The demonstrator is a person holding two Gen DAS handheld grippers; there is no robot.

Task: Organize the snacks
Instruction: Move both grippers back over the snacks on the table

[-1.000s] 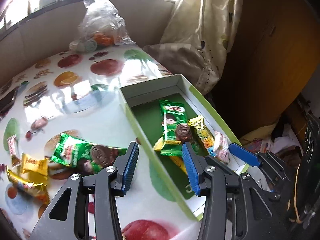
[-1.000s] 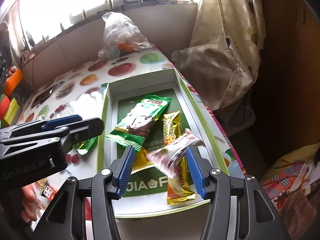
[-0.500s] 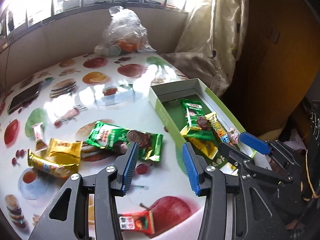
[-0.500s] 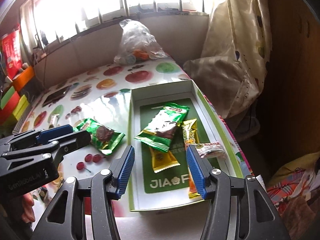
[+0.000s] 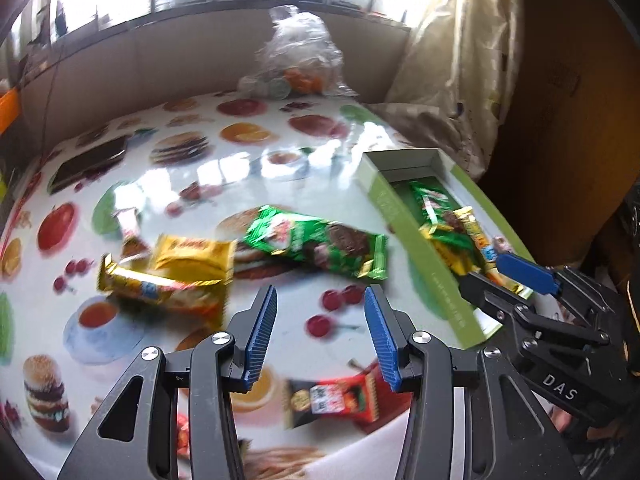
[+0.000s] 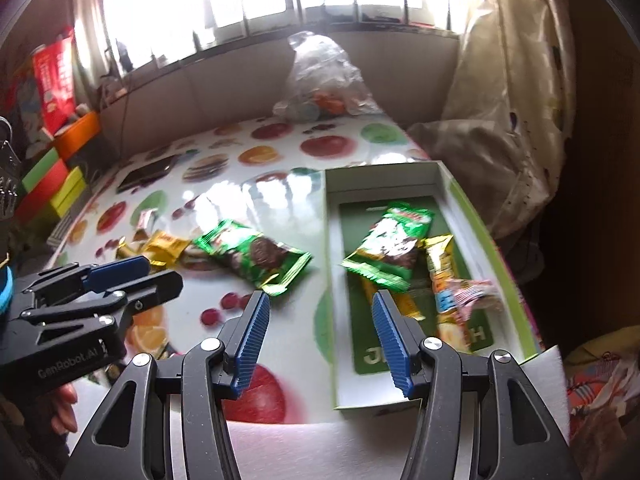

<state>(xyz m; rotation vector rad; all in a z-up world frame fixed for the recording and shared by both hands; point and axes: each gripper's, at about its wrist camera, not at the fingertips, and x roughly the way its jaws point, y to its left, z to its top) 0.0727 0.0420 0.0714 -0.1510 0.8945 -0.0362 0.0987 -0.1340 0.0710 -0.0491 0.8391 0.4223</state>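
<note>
A green-rimmed box [image 6: 492,248] lies on the table's right side and holds a green cookie pack [image 6: 390,242], yellow bars and a pink-white candy [image 6: 474,294]. It also shows in the left wrist view [image 5: 420,248]. On the table lie a green cookie pack [image 5: 316,240], a yellow packet [image 5: 192,254], a yellow bar [image 5: 160,292] and a red-black packet [image 5: 336,396]. My left gripper [image 5: 322,332] is open and empty above the table, near the green pack. My right gripper [image 6: 322,340] is open and empty above the box's left wall.
A clear plastic bag [image 6: 324,80] with items sits at the table's far edge. A dark phone [image 5: 90,162] lies at the far left. Coloured boxes [image 6: 52,184] stand left of the table. A curtain [image 6: 512,120] hangs at the right.
My right gripper let the pink-white candy drop into the box, then drew back and left. My left gripper swung left from the box toward the loose snacks on the table.
</note>
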